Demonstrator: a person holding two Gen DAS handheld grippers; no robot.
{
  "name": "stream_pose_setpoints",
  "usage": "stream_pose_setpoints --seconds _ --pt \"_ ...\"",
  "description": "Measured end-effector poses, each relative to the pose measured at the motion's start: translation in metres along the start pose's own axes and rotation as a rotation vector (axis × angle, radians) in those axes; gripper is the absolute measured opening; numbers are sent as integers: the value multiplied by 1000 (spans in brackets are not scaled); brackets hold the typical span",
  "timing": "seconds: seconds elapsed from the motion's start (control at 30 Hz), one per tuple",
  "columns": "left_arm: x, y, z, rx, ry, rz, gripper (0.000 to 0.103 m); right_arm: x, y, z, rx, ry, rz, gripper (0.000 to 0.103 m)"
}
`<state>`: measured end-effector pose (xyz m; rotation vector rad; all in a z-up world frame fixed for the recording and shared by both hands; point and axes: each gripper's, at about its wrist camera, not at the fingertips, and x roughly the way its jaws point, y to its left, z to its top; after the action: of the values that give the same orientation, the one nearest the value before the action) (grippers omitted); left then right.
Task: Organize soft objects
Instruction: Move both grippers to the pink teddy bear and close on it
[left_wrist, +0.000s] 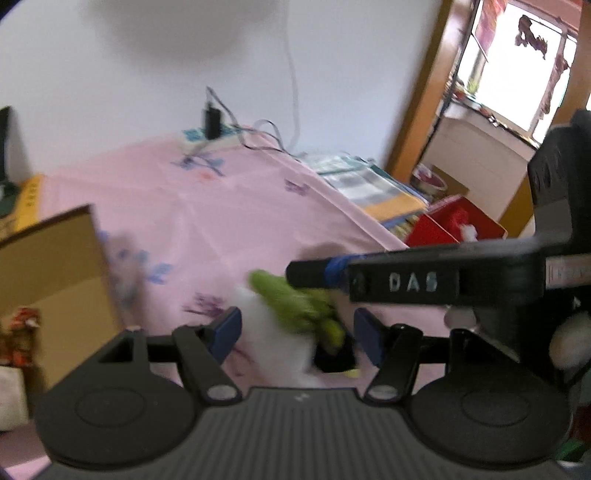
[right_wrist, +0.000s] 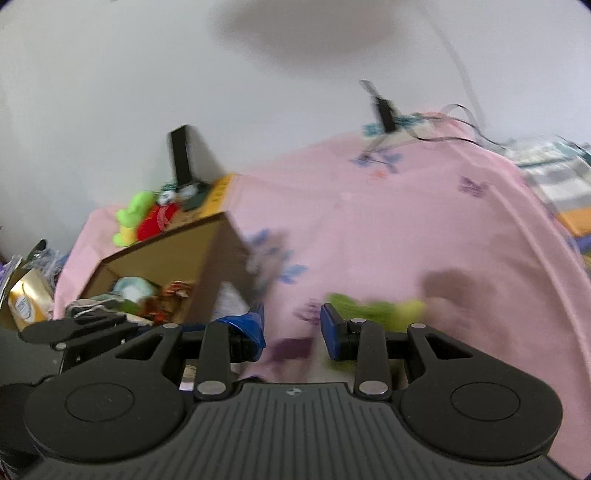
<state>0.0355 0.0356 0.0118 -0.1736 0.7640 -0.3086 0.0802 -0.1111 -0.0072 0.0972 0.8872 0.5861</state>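
A green and white plush toy (left_wrist: 291, 310) lies on the pink bedsheet (left_wrist: 221, 206), blurred. My left gripper (left_wrist: 297, 330) is open, its blue pads on either side of the toy without closing on it. The right gripper's body crosses the left wrist view on the right, just above the toy. In the right wrist view my right gripper (right_wrist: 291, 330) is open and empty, with the green toy (right_wrist: 373, 308) just to the right of its right pad. An open cardboard box (right_wrist: 177, 254) holding several soft toys stands to the left; it also shows in the left wrist view (left_wrist: 55, 266).
A green and red plush (right_wrist: 142, 218) sits behind the box by the wall. A power strip with cables (left_wrist: 210, 138) lies at the far edge of the bed. Folded cloths (left_wrist: 365, 184) and a red box (left_wrist: 454, 223) are on the right.
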Motion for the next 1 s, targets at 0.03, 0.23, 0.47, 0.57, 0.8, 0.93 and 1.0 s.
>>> stream_pose_setpoints --seconds 0.03,0.23,0.47,0.57,0.8,0.93,1.0 --pt "7 -8 0 2 10 -6 66 -4 -12 0 14 2 -12 17" --pt "49 -46 7 10 48 -26 66 -12 -75 0 92 41 -55 17" --pt "92 -64 14 -7 98 -26 66 -2 -129 -1 215 123 -29 17" --pt "113 -66 16 -21 129 -13 66 4 -144 0 249 151 -2 18" --pt "145 -70 15 -23 177 5 67 20 -164 1 297 212 39 18" --pt "153 -77 19 -9 182 -12 68 27 -174 2 313 232 51 18" --pt "156 -81 22 -8 189 -39 69 28 -179 3 330 231 58 19"
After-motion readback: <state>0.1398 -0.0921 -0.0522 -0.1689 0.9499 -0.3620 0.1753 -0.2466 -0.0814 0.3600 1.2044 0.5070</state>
